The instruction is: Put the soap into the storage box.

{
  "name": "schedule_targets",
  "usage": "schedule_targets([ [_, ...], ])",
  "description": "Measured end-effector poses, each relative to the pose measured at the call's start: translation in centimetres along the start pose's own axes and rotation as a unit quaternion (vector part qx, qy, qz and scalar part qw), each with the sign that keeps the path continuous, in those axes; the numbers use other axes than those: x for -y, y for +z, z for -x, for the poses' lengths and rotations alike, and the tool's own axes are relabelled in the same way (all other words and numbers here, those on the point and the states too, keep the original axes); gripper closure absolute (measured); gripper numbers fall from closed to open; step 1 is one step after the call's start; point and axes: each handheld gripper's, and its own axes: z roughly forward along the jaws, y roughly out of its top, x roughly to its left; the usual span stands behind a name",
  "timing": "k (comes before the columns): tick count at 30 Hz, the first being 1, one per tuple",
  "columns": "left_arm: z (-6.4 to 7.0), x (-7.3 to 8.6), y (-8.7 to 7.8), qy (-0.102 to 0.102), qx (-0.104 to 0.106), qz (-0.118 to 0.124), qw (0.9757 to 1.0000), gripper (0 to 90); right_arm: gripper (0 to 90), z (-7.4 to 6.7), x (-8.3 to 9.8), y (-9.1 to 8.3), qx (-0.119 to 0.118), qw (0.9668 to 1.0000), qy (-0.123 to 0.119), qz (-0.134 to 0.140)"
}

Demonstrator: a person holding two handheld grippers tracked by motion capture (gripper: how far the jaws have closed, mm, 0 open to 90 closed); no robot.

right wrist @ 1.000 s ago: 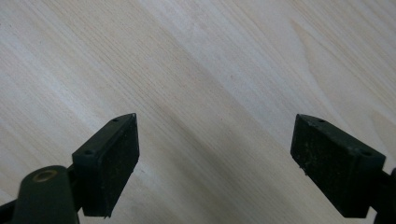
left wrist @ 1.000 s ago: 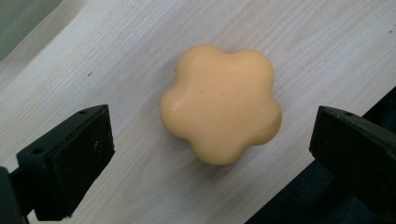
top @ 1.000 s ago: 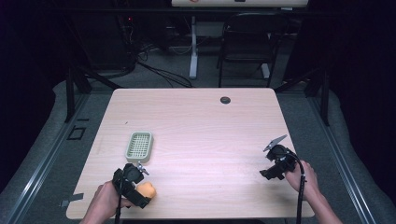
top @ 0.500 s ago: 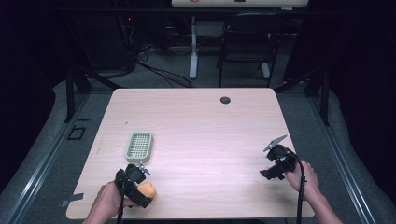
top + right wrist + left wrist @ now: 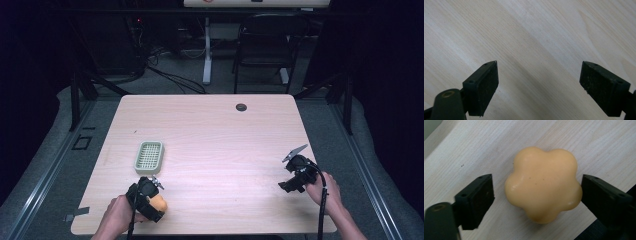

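Note:
A pale orange flower-shaped soap lies flat on the wooden table near its front left edge. My left gripper points down over it with the soap between its jaws, which have just been closing. The right pad reaches the soap's edge, while a gap remains at the left pad. In the high view a hand holds this gripper beside the soap. My right gripper stands open over bare wood at the table's right side.
A light green slotted soap dish sits just beyond the left gripper. A dark round grommet marks the table's far edge. A chair and cables stand on the floor behind the table.
The left hand has shifted slightly over the soap. The right hand has kept still.

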Motion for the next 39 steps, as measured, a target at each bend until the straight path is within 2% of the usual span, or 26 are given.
schedule_targets([
  [18, 0.18, -0.31, 0.77, 0.014, 0.004, -0.021, 0.9997, 23.7, 15.2, -0.01, 0.03, 0.02, 0.001, 1.0000, 0.001, 0.001],
  [32, 0.28, -0.49, 0.75, 0.024, 0.001, -0.030, 0.9993, 24.9, 15.2, -0.02, 0.02, 0.06, 0.001, 1.0000, 0.003, 0.000],
  [39, 0.14, -0.34, 0.50, 0.021, 0.002, -0.021, 0.9996, 25.1, 15.2, 0.00, 0.05, 0.09, 0.000, 1.0000, 0.005, 0.002],
])
